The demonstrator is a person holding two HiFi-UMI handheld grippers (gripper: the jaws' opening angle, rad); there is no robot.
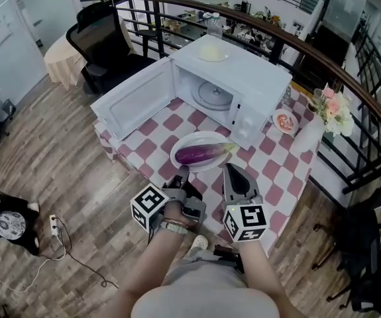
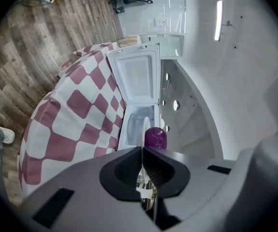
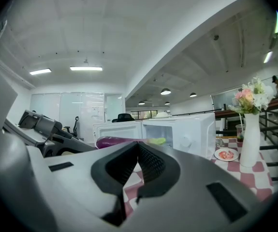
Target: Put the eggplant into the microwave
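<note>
Two closed, empty tools, left gripper (image 1: 183,172) and right gripper (image 1: 230,169), sit six o'clock of eggplant (image 1: 201,154) on plate (image 1: 191,138); open microwave (image 1: 246,79) at twelve.

Flower vase (image 1: 307,136), small dish (image 1: 285,121), office chair (image 1: 99,35)

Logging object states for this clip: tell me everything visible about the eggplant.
The glossy purple eggplant with a pale green stem end lies whole on its side in a white oval plate, stem pointing right, on the red-and-white checked tablecloth before the open white microwave. Only the plate touches it.
</note>
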